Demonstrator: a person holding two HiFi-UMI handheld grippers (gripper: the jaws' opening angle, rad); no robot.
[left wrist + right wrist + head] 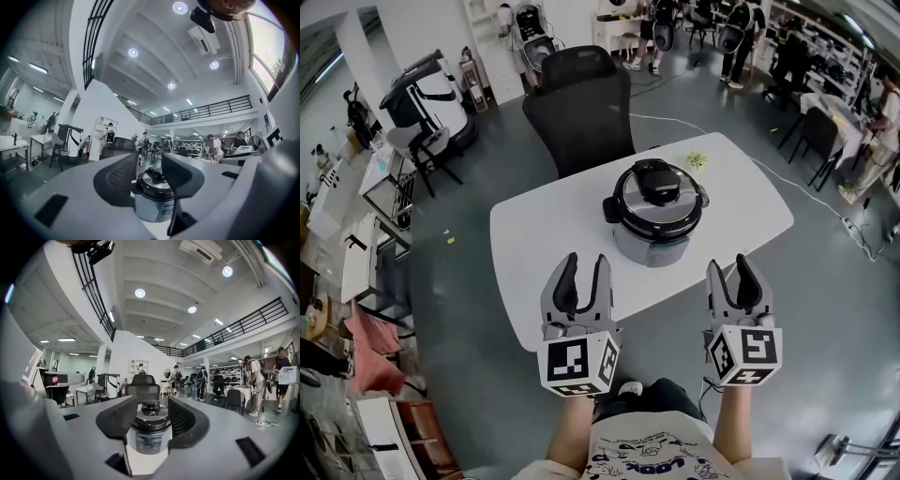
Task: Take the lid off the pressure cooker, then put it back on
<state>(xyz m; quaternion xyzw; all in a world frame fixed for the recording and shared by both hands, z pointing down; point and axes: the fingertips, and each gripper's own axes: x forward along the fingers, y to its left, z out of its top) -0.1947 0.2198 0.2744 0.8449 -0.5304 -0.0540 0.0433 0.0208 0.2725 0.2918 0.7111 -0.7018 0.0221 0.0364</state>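
Observation:
The pressure cooker (656, 214) stands in the middle of the white table (534, 239), its silver lid (630, 199) with a black handle seated on the pot. My left gripper (584, 264) hovers over the table's near edge, level, jaws apart and empty. My right gripper (729, 267) is beside it at the same edge, also open with nothing held. In the left gripper view the cooker (154, 199) shows far off between the open jaws of the left gripper (149, 164). In the right gripper view the cooker (150, 432) sits centred beyond the right gripper (152, 401).
A black office chair (579, 108) is pushed in at the table's far side. A small green scrap (697, 159) lies on the table behind the cooker. People and other desks fill the room at the back, and a cable runs over the floor at the right.

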